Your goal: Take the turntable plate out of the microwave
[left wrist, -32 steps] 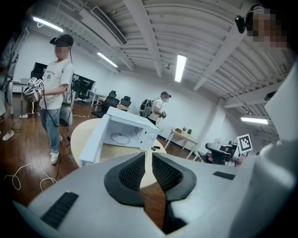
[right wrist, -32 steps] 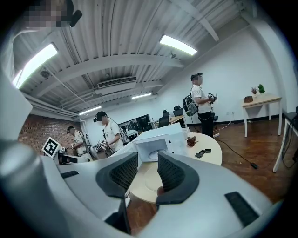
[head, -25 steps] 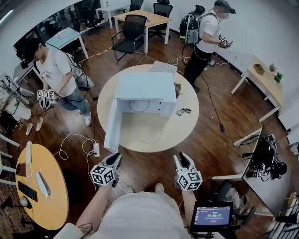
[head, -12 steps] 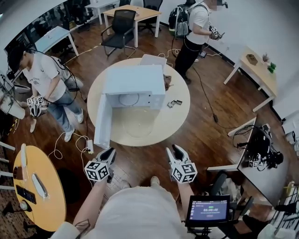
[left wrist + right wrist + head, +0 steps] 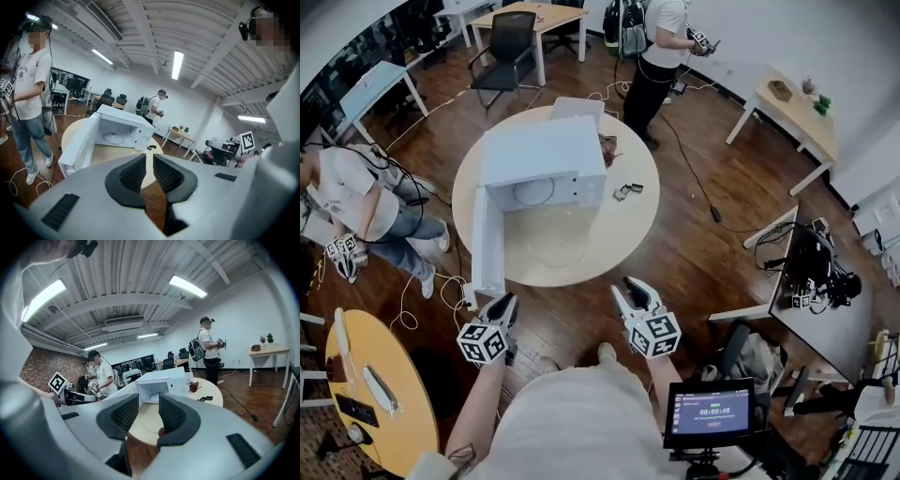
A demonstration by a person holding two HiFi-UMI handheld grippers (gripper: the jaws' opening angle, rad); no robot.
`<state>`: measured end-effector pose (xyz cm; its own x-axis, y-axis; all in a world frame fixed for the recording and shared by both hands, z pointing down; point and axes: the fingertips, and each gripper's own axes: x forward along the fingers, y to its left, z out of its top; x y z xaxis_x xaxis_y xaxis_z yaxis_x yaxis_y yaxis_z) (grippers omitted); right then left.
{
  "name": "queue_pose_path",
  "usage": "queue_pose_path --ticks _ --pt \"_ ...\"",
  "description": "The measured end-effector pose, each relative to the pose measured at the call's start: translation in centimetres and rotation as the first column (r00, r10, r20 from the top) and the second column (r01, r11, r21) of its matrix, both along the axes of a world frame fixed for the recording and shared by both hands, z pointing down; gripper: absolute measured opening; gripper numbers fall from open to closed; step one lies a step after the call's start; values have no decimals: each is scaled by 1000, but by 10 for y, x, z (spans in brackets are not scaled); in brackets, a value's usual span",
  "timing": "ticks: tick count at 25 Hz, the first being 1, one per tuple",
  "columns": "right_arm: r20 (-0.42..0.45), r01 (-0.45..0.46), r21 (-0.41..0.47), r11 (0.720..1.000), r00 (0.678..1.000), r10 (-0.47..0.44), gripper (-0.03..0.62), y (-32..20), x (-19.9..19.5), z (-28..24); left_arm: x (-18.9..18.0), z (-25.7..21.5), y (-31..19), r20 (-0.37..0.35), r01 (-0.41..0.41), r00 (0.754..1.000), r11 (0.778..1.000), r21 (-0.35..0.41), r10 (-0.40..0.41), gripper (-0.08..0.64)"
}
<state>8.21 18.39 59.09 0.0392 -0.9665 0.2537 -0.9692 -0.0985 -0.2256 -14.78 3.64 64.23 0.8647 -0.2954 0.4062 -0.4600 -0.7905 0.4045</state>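
Note:
The white microwave [image 5: 542, 155] stands on the round table [image 5: 623, 230] with its door [image 5: 487, 246] swung open to the left. The clear glass turntable plate [image 5: 551, 239] lies flat on the tabletop in front of the open cavity, and a roller ring shows inside. Both grippers hover off the table's near edge, apart from the plate. My left gripper [image 5: 504, 305] is shut with nothing in it. My right gripper [image 5: 630, 289] is open and empty. In the left gripper view the gripper [image 5: 147, 157] faces the microwave [image 5: 123, 130]. Through my right gripper [image 5: 149, 401] I see the plate [image 5: 153, 421].
Small dark items [image 5: 626, 190] and a brownish object [image 5: 607, 145] lie on the table right of the microwave. One person [image 5: 356, 202] stands at the left, another [image 5: 661, 37] beyond the table. A yellow round table [image 5: 375, 394], a screen [image 5: 703, 412] and floor cables [image 5: 431, 291] surround me.
The head view has swung, so the table now sits higher and further left. Both grippers keep their stance and place. The person at the left has stepped further left.

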Motion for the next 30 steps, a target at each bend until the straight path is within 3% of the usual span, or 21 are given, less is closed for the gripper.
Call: queue_pose_path --ticks 6,19,30 --pt "1 -3 -12 1000 1000 3 138 1 10 9 14 10 -5 -6 -16 1000 1000 -12 16 37" --pt "-7 2 -1 1000 1000 -2 138 -12 0 -8 -19 -10 -13 -8 23 1000 1000 5 -23 37" --pt "-7 4 12 1000 1000 -4 138 -10 11 -5 -8 -7 -12 0 13 1000 1000 24 -13 37"
